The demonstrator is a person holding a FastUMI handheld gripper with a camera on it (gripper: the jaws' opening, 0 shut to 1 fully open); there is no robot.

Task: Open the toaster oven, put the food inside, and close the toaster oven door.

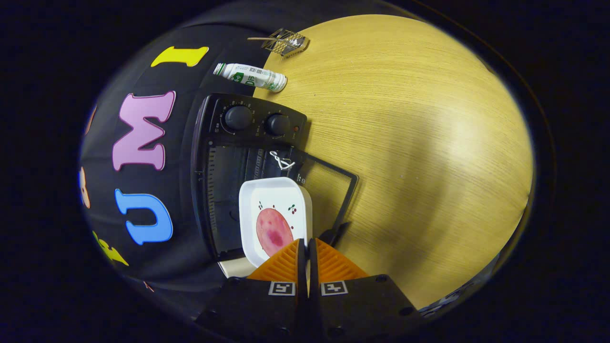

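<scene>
The gripper [306, 247] has its two fingers drawn close together, pinching the near rim of a white tray [275, 216]. A thin sliver of that rim shows in the narrow gap between them, so the gripper looks clamped on the tray. The tray carries the food, a round pink slice [273, 232], lying just ahead of the fingertips.

Beyond the tray stands the toaster oven [248, 157], seen rotated because the gripper is rolled over. Its door [333, 190] hangs open toward the table [419, 143], and a white cord loop [282, 161] sits on it near the cavity mouth. The tray's far end appears to overlap the dark opening, though how far in it reaches I cannot tell. Two knobs sit on the control panel [257, 121].

Farther off on the table lie a white bottle [250, 76] on its side and a small wire rack [285, 42].

The risks, as I judge them: the hold is on one edge only, so the tray may tip and let the slice slide. The tray's far corner may also catch on the cavity frame or the door. Letting go before the tray rests fully inside could drop it onto the door.
</scene>
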